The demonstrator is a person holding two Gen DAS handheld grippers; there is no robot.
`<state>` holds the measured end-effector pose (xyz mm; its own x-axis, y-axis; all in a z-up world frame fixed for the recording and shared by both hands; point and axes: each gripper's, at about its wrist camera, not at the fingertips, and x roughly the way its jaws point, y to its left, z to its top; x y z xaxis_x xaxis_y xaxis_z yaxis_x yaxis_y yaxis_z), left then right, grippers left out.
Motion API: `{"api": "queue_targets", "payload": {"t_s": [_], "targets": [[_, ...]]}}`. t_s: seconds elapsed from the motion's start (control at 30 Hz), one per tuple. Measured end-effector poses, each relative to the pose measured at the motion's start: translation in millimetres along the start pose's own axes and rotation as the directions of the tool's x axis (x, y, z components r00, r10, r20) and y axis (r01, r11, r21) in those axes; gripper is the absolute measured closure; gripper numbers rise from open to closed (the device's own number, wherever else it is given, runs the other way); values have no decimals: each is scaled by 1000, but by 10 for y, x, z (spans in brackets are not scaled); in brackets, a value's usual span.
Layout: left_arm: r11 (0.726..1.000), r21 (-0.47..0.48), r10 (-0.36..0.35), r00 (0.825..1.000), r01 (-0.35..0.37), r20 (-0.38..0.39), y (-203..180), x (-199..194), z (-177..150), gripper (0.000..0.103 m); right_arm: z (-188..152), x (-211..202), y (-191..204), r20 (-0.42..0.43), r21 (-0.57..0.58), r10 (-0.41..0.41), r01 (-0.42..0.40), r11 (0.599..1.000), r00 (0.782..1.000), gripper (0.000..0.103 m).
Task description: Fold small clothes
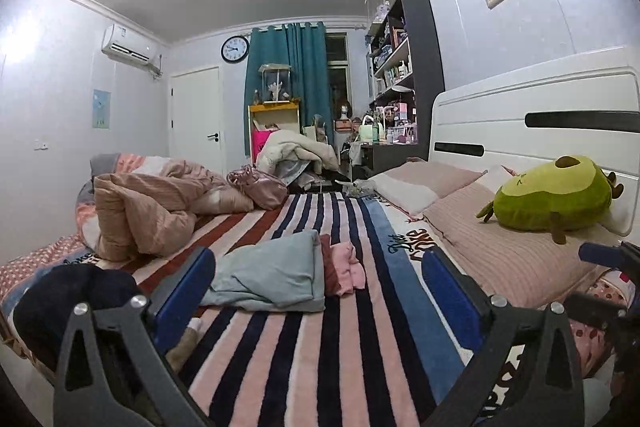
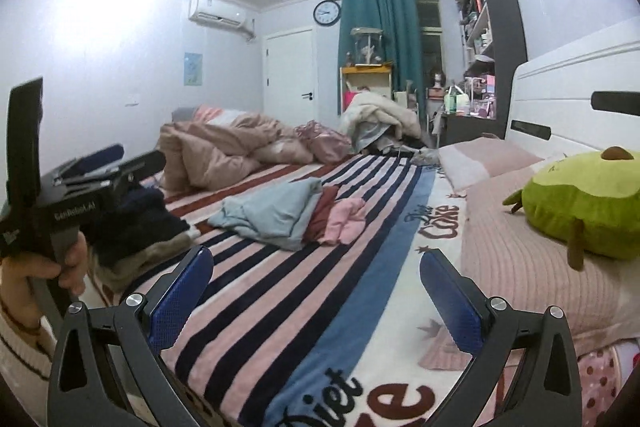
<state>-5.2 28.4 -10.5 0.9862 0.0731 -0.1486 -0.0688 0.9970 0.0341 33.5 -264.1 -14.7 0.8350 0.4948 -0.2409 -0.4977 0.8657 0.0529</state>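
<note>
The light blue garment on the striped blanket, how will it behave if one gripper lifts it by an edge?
The light blue garment lies crumpled, so it will probably drape limply. It looks thin, likely light. It touches the dark red cloth, which might drag along.

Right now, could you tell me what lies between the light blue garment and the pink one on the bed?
A dark red garment lies between the light blue garment and the pink garment, clearest in the right wrist view.
</note>
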Motion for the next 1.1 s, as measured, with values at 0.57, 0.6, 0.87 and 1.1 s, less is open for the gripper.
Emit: {"api": "queue_targets", "payload": {"t_s": [0.57,0.6,0.87,1.1], "targets": [[999,-30,27,999,-28,-26,143,-19,-84,1,31,-6,156,8,-30,18,-18,999,1000,0],[999,-34,27,999,-28,-26,152,-24,-91,1,35,-4,166,8,-32,20,-19,999,1000,0],[999,-43,19,999,-20,-29,172,-27,-108,1,61,-10,186,11,-33,22,-22,999,1000,0],[999,-46,23,999,-24,-30,173,-30,-111,1,72,-3,189,12,-32,21,-20,999,1000,0]]}}
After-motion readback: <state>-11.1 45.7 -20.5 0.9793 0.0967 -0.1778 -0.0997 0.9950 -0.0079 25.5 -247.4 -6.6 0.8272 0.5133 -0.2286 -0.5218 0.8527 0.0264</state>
